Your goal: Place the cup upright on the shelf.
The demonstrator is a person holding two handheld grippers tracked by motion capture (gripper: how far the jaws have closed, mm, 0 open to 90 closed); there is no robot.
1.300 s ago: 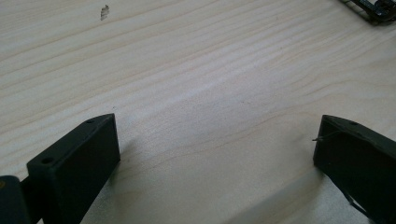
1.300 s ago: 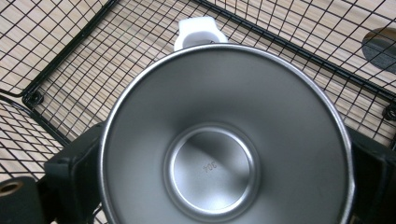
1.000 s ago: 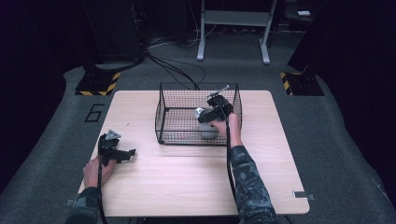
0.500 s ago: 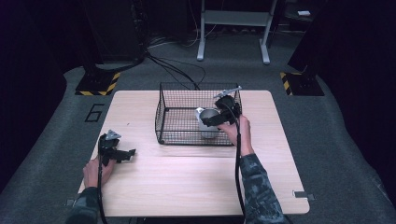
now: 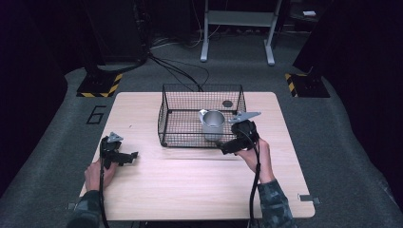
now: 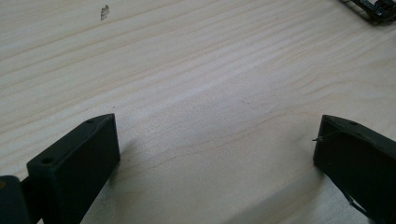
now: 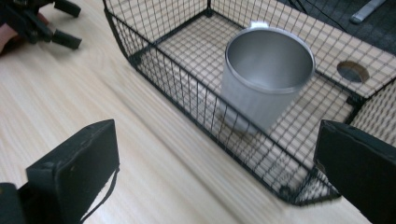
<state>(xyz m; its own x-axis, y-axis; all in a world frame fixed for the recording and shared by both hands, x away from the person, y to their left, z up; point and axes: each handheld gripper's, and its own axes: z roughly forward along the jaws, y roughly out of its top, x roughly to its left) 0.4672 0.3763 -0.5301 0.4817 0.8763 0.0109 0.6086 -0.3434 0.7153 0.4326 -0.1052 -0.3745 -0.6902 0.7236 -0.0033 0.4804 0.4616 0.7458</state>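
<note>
A shiny metal cup stands upright, mouth up, inside a black wire basket at the table's middle back. My right gripper hovers just outside the basket's front right wall, open and holding nothing. In the right gripper view the cup sits behind the basket mesh, beyond my wide-apart jaws. My left gripper rests low over the table at the front left, open. In the left gripper view nothing but bare wood lies between its jaws.
The wooden table has a small round hole under the basket's far right corner. Beyond the table are a dark carpeted floor, cables and a metal stand's legs. Yellow-black striped blocks flank the far corners.
My right gripper has drawn back out of the basket toward the table's front and stands open; the cup stays upright in the basket. The left gripper has not moved.
</note>
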